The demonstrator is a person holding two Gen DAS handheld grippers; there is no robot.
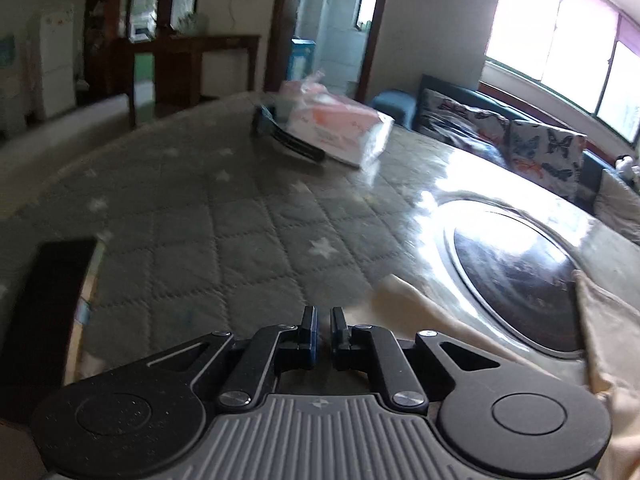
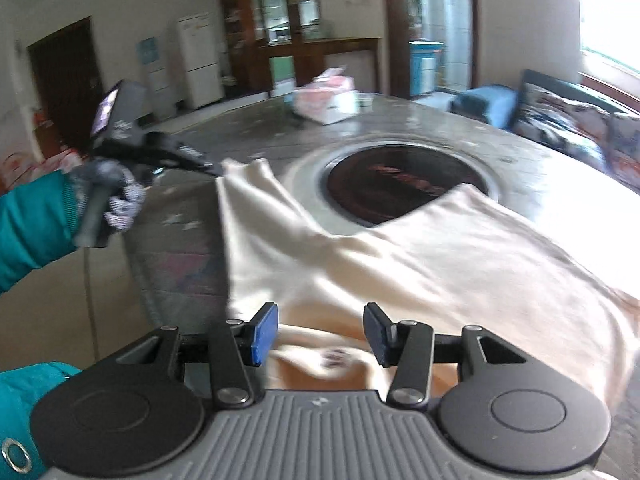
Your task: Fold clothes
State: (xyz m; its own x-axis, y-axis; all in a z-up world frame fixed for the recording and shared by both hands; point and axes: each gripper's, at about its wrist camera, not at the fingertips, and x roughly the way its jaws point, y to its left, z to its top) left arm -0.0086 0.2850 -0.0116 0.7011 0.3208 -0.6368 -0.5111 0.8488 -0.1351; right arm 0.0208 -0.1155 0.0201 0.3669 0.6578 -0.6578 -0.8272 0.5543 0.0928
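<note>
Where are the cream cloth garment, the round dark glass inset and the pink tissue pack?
Cream cloth garment (image 2: 400,256): right wrist view, middle of the fabric.
Round dark glass inset (image 1: 516,264): left wrist view, centre of the glass.
Pink tissue pack (image 1: 340,128): left wrist view, its top.

Left gripper (image 1: 324,326) was nearly closed with nothing between its pads, right gripper (image 2: 322,334) stood parted, both pitched downward.

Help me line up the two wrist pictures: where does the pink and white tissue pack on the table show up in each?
Left wrist: the tissue pack lies at upper centre, at the table's far edge, beside a dark flat object.
Right wrist: the tissue pack sits smaller at top centre, beyond the cream garment.
Shared landmark: the dark round inset in the tabletop, nearer than the pack in both views.
</note>
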